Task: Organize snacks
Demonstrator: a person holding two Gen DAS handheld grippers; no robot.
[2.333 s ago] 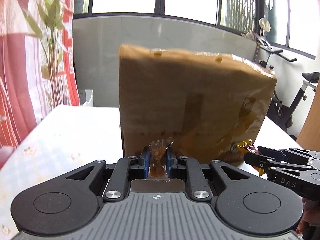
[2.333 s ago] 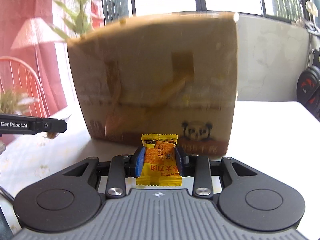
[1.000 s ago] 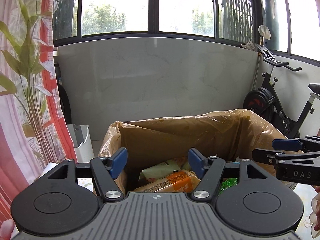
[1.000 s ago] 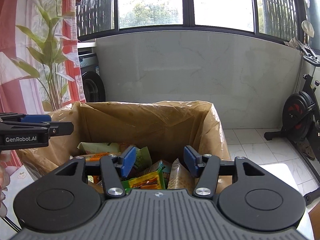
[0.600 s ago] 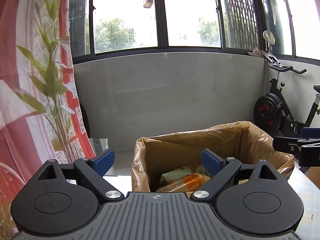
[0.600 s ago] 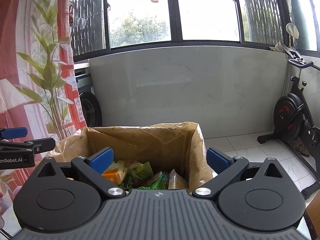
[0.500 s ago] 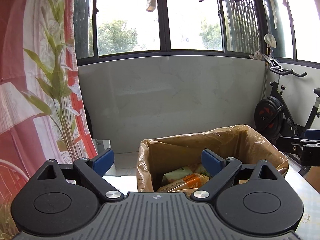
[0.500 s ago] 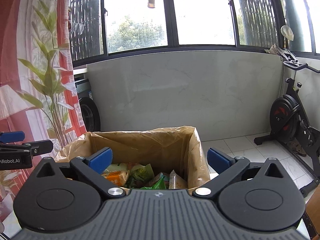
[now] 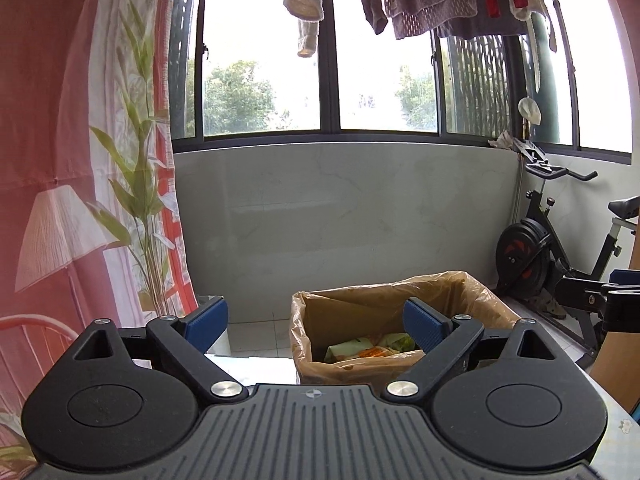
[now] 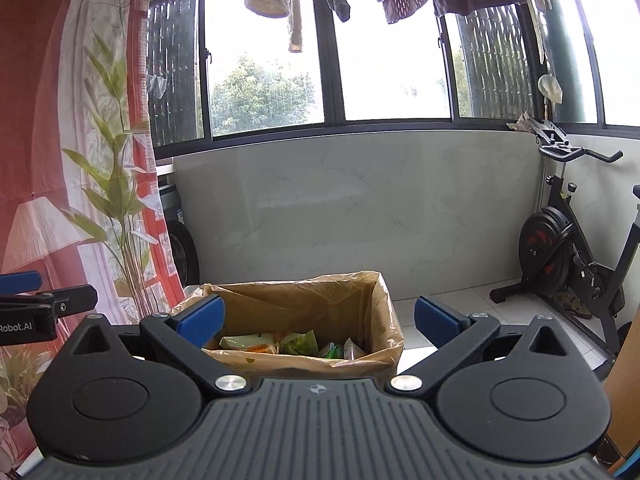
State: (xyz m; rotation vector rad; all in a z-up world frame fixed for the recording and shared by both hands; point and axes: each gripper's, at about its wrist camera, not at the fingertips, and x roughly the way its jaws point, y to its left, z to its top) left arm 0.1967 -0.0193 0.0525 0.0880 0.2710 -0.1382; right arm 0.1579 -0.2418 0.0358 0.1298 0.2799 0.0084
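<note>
The left gripper hangs above the table with its blue-padded fingers spread wide and nothing between them. Ahead of it and slightly to its right stands the cardboard box, lined with a thin brownish plastic bag whose edge folds out over the rim. Inside the box lie the snack packets: a pale green one, an orange one and a brighter green one show from this view, piled low in the bottom (the rest of the pile is hidden behind the near wall and the right finger).

The right gripper is likewise released, jaws fully apart and holding nothing. From its camera the same box sits straight ahead, between the two fingers in the view, and the packets can be seen more plainly: a light green wrapper at the left, an orange one beside it, green ones in the middle and a pale pouch toward the right wall. Each gripper shows at the edge of the other's view, the left one at the far left of the right camera, the right one at the far right of the left camera.

Behind the box are a grey marbled low wall, windows with laundry hanging above, an exercise bike at the right and a red patterned curtain at the left.
</note>
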